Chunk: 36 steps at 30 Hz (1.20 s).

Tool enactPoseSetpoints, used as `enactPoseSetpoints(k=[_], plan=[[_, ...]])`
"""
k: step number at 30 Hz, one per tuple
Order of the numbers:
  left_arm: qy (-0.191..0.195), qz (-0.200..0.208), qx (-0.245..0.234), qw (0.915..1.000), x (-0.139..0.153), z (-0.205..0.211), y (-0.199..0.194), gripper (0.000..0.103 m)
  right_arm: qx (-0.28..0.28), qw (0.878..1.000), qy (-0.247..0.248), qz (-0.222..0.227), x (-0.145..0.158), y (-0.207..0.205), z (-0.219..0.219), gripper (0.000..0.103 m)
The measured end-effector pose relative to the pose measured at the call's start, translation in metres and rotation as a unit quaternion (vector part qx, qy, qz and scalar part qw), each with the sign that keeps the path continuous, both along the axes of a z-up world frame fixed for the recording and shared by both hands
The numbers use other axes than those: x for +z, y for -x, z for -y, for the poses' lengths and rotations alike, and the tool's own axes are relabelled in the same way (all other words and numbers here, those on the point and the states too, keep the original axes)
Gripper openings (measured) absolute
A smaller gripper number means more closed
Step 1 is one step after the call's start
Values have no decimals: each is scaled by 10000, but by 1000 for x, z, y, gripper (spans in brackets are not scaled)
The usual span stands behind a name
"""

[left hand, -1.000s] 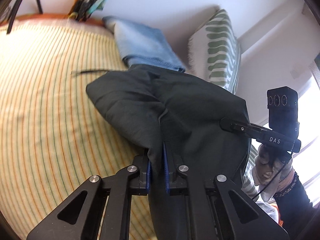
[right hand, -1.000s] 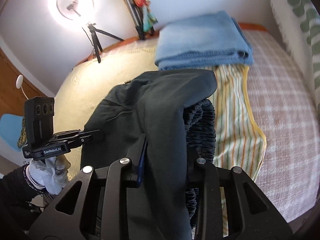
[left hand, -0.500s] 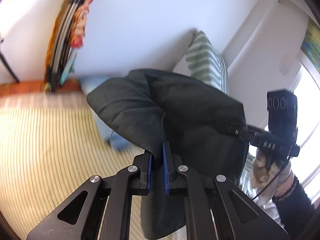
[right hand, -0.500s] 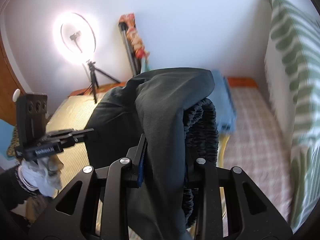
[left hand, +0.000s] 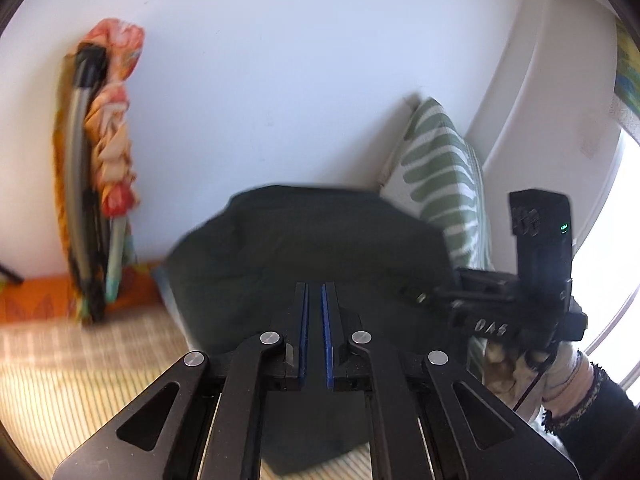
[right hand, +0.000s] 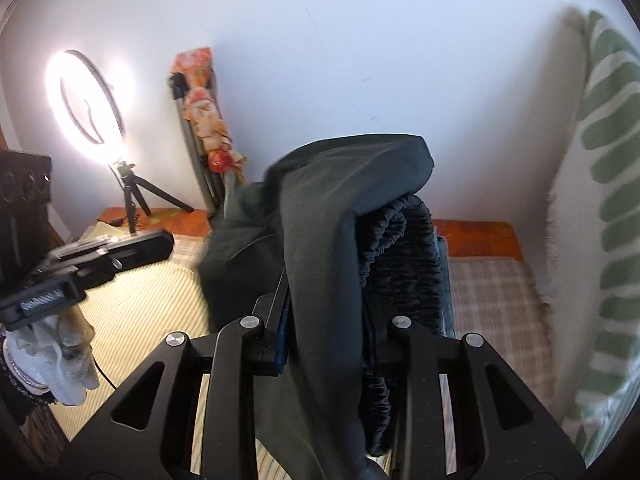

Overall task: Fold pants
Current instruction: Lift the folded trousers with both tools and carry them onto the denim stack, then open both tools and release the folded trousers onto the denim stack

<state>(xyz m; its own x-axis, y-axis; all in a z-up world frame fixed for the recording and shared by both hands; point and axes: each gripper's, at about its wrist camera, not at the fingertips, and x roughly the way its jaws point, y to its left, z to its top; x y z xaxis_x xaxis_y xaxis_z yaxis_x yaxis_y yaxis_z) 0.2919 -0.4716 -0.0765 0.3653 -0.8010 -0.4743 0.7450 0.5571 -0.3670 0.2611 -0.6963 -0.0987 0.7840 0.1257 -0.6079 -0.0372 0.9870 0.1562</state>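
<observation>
While raised, right gripper [right hand: 326, 316] clamps pants [right hand: 320, 216].

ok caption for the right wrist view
Right gripper clamps dark pants by the elastic waistband, lifted above the striped bed.

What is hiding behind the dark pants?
Behind the dark pants you can see a white wall and part of the striped bed cover. Anything directly behind the cloth stays covered.

ring light [right hand: 90, 102] w/ tripod, striped pillow [left hand: 444, 168]
</observation>
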Motion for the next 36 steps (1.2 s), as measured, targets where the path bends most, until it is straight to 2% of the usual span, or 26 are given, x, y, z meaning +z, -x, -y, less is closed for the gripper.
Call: enactPoseSetpoints(k=[4,6,10,12,14,16,17,19,20,21,23,25,27,29,31,34,36], plan=[[-455,88,300,9985,-19,11,-20,5,-130,9991,232,-341,-33,-44,9,29],[-501,15,374,9980,-29,6,-25,5,-182,9984,260,-460,-44,-56,17,29],[-734,-98,442,9963,-46,-2,-30,5,-248,9972,-113,-692,-60,-68,45,30],[-821,-176,415,9956,-52,-2,-28,5,-384,9956,-161,-839,-68,-71,57,35],[-861,-249,386,9952,-57,-1,-28,6,-651,9920,-298,-1037,-73,-73,69,54],[-862,-334,333,9952,-60,-1,-22,6,-929,9889,-408,-1082,-74,-70,78,59],[-881,-353,301,9950,-61,-1,-20,11,-1037,9879,-423,-1072,-72,-63,85,60],[-893,-383,261,9949,-62,0,-18,28,-1200,9875,-320,-972,-68,-55,85,60],[-910,-404,262,9947,-62,3,-19,40,-1254,9875,-266,-918,-65,-50,86,60],[-914,-442,265,9945,-62,4,-16,44,-1303,9875,-224,-856,-64,-47,85,60],[-911,-527,250,9941,-62,8,-15,46,-1478,9869,-115,-635,-56,-40,82,60],[-931,-608,215,9936,-61,9,-8,48,-1380,9895,-198,-382,-47,-36,79,60],[-912,-603,159,9939,-59,8,-1,48,-1418,9884,-290,-451,-45,-43,82,62],[-896,-568,133,9943,-56,4,6,48,-1529,9847,-623,-549,-50,-51,92,63],[-813,-551,100,9951,-50,-4,17,48,-1512,9776,-1312,-657,-60,-62,111,63],[-852,-295,52,9959,-42,-18,33,48,-1630,9539,-2359,-889,-83,-85,141,64],[-934,-180,47,9955,-40,-26,38,48,-1556,9439,-2779,-874,-94,-95,148,63]])
